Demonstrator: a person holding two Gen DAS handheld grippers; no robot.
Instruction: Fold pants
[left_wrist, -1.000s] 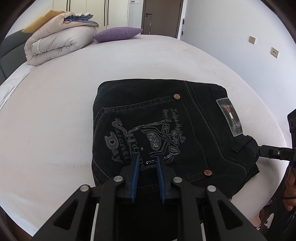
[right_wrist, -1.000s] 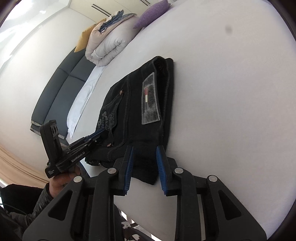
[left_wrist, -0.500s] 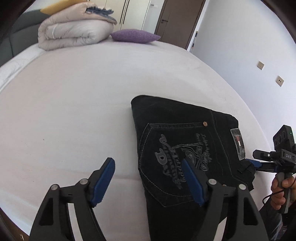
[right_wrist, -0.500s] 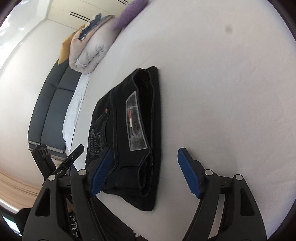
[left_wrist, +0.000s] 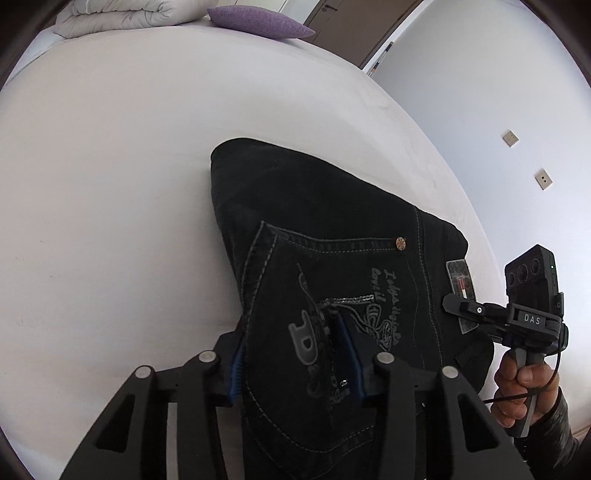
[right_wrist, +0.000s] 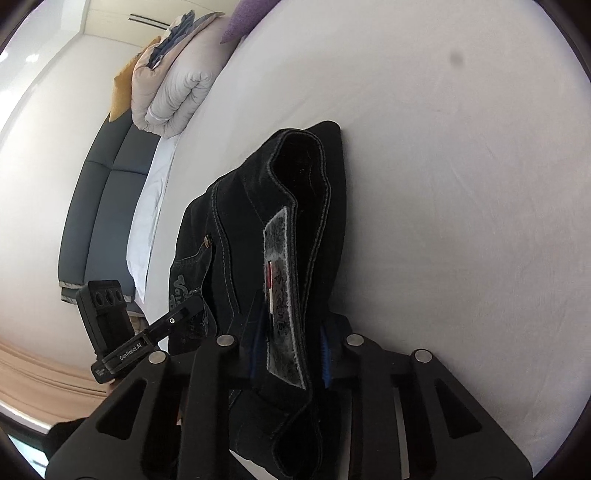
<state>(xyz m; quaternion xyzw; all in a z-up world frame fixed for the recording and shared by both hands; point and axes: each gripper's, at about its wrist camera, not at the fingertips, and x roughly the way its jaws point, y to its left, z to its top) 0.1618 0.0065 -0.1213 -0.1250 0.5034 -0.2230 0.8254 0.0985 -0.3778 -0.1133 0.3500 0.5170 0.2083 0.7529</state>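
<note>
The black jeans (left_wrist: 332, 229) are folded into a thick bundle on the white bed (left_wrist: 110, 184). My left gripper (left_wrist: 295, 354) is shut on the near edge at the printed back pocket. My right gripper (right_wrist: 291, 350) is shut on the waistband end by the grey label patch (right_wrist: 279, 251); the fabric bulges up between its blue pads. The near side of the bundle is raised off the sheet. The right gripper also shows in the left wrist view (left_wrist: 461, 306), and the left gripper shows in the right wrist view (right_wrist: 184, 310).
A rolled beige duvet (right_wrist: 177, 85) and a purple pillow (left_wrist: 258, 18) lie at the head of the bed. A dark grey headboard (right_wrist: 99, 206) stands behind them. A brown door (left_wrist: 354, 29) and a white wall with sockets are to the right.
Both grippers were wide open and back from the jeans half a second ago. Now both have closed on the near edge of the bundle and lifted it.
</note>
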